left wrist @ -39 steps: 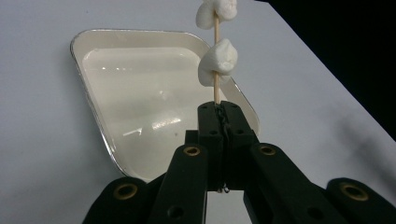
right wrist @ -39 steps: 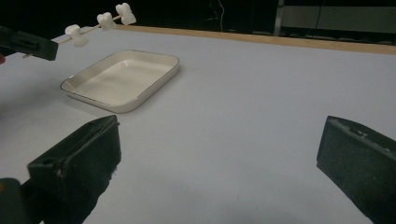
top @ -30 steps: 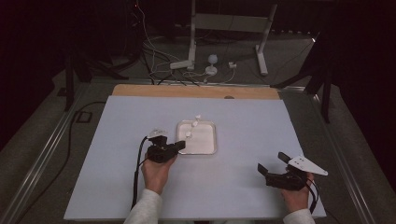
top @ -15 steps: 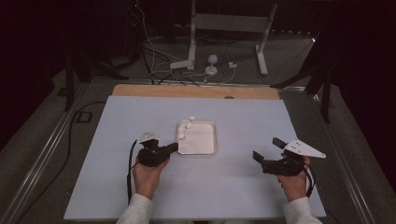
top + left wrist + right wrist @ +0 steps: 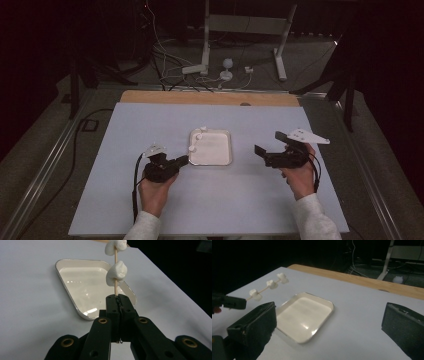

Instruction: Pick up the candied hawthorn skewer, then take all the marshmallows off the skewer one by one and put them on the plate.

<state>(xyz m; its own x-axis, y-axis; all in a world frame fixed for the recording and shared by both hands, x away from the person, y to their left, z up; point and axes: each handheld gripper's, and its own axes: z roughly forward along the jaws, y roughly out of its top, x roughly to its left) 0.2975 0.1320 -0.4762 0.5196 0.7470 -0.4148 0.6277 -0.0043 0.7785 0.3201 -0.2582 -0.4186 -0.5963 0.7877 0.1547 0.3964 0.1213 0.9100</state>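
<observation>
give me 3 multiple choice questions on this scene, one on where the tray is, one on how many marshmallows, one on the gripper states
1. The white tray lies:
A. between the two grippers
B. off the table
C. under the right gripper

2. Marshmallows on the wooden skewer:
A. one
B. three
C. six

3. The grippers:
A. both open
B. left gripper shut on the skewer, right gripper open
C. both shut

Answers:
1. A, the high view shows one gripper on each side of it.
2. B, the right gripper view shows three pieces.
3. B, left jaws pinch the stick; right jaws stand wide apart with nothing between.
</observation>
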